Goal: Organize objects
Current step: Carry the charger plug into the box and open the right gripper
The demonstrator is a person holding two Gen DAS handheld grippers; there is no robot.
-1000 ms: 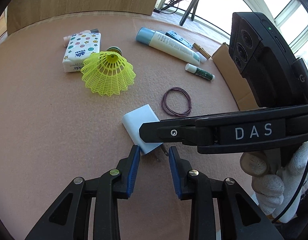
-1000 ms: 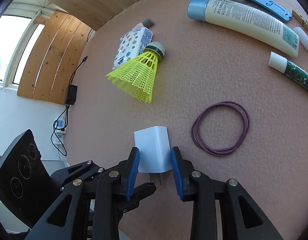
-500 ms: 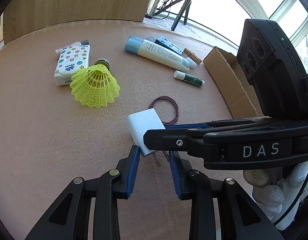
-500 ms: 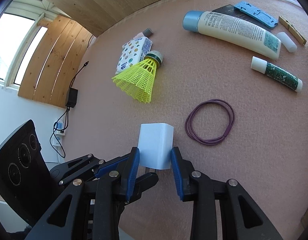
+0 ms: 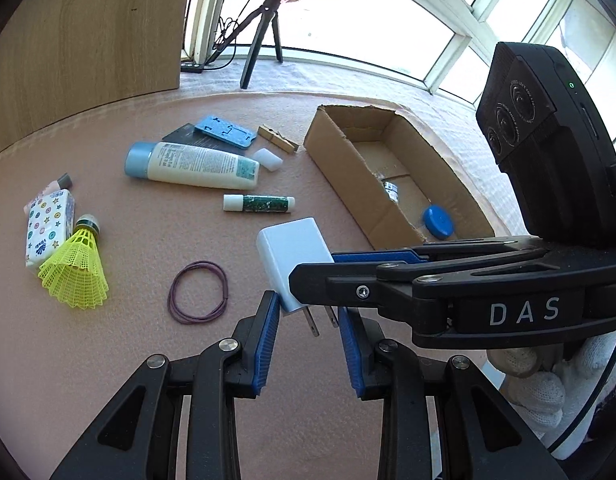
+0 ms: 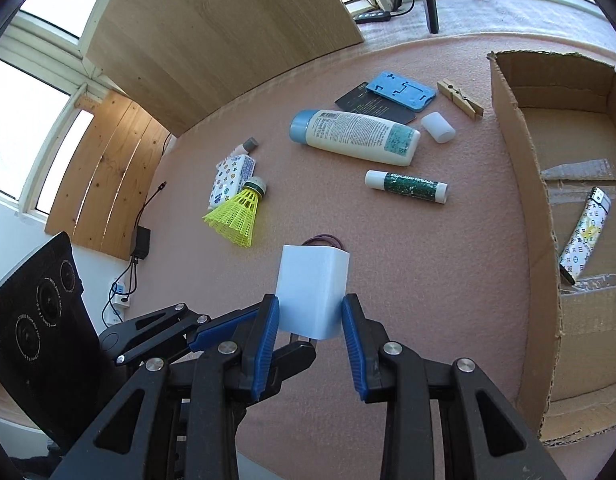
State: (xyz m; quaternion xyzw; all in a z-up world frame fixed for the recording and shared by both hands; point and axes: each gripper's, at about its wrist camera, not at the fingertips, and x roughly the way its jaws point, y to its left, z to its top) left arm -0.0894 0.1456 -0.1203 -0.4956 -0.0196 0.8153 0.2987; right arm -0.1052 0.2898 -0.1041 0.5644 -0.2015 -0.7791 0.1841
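Observation:
A white charger plug [image 5: 292, 252] hangs above the pink mat, prongs pointing back toward me. My right gripper [image 6: 308, 308] is shut on the plug's [image 6: 314, 288] sides. In the left wrist view that gripper [image 5: 314, 268] reaches in from the right. My left gripper [image 5: 308, 312] sits just below the plug with its blue pads apart. The prongs stand between those pads, untouched. An open cardboard box [image 5: 348, 184] lies to the right, and in the right wrist view its near wall [image 6: 532, 208] is at the right.
On the mat lie a yellow shuttlecock [image 5: 76, 272], purple hair ties [image 5: 198, 292], a lotion tube [image 5: 196, 164], a green glue stick [image 5: 260, 204], a tissue pack [image 5: 48, 220] and a clothespin [image 5: 278, 140]. The box holds a blue lid [image 5: 438, 222] and a patterned lighter [image 6: 586, 236].
Both grippers rose and moved right together. The plug left the mat in the right gripper. The hair ties now lie to its left and the box has come into view.

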